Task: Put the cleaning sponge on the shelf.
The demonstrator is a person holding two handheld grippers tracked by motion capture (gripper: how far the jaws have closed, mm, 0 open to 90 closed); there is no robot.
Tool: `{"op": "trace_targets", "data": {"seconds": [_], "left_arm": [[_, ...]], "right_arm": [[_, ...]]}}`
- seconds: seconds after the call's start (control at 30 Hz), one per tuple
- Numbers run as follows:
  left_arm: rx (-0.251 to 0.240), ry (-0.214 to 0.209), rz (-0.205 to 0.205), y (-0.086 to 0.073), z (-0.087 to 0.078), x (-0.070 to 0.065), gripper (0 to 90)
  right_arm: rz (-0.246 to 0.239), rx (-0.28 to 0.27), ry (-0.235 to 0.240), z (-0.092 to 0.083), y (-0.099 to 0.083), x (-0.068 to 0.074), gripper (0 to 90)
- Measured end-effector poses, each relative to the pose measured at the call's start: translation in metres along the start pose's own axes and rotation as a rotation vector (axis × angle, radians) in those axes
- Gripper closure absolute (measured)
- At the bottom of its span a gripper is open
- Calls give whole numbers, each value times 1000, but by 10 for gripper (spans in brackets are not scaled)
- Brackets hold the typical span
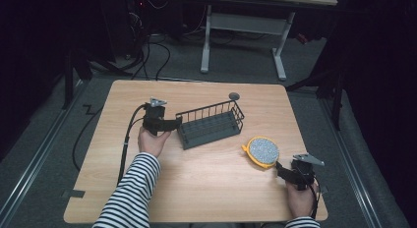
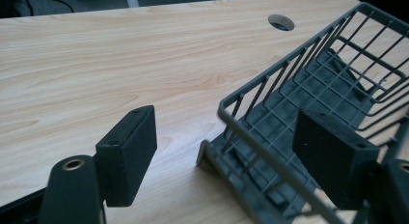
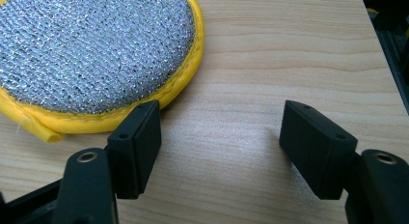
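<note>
A dark grey wire rack (image 1: pixel 211 124) stands on the wooden table (image 1: pixel 196 184), slightly left of centre. My left gripper (image 1: pixel 178 122) is at the rack's left end, jaws open. In the left gripper view the rack's (image 2: pixel 308 79) end corner lies between the open jaws of the left gripper (image 2: pixel 226 151), and the left pad (image 2: pixel 130 151) stands clear of the wire. A round scouring pad (image 1: pixel 263 151), silver with a yellow rim, lies to the right. My right gripper (image 1: pixel 279 170) sits just below and right of it, open. In the right gripper view the scouring pad (image 3: pixel 91 45) lies ahead of the left jaw, with bare wood between the jaws of the right gripper (image 3: pixel 219 142).
A round cable hole (image 1: pixel 234 96) sits in the table behind the rack, also seen as the hole (image 2: pixel 281 22) in the left gripper view. The table's right edge runs close to my right hand. A white-legged desk (image 1: pixel 243 29) stands beyond the table.
</note>
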State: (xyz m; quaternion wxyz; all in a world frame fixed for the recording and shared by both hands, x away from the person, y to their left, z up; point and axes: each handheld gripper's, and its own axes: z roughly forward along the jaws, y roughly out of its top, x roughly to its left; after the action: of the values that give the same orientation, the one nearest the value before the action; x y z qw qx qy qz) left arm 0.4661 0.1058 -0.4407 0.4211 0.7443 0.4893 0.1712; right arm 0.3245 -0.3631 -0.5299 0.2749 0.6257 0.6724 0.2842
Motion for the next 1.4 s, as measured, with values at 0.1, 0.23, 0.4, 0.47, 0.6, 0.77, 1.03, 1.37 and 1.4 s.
{"op": "trace_targets", "data": {"seconds": [0.1, 0.23, 0.4, 0.47, 0.6, 0.77, 1.03, 1.37, 1.4], "left_arm": [[-9, -3, 4, -10, -13, 5, 254], [-8, -1, 9, -23, -24, 10, 255], [6, 18, -12, -58, -41, 19, 258], [19, 36, -11, -72, -43, 21, 259], [46, 83, -22, -101, -44, 29, 260], [60, 134, -12, -123, -48, 31, 261], [51, 168, -58, -136, -45, 37, 268], [66, 198, -50, -139, -36, 40, 267], [68, 205, -44, -139, -36, 39, 265]], "right_arm": [[0, 0, 0, 0, 0, 0, 314], [0, 0, -1, 0, 0, 0, 320], [1, 0, 0, 0, 0, 0, 323], [1, 0, -1, 0, 0, 0, 326], [-3, -3, 22, -6, -3, -2, 466], [0, 10, 37, -7, -1, -5, 493], [29, 21, 88, -16, 10, -13, 494], [15, 19, 145, -14, 50, 2, 420], [11, 39, 147, -8, 57, 5, 389]]}}
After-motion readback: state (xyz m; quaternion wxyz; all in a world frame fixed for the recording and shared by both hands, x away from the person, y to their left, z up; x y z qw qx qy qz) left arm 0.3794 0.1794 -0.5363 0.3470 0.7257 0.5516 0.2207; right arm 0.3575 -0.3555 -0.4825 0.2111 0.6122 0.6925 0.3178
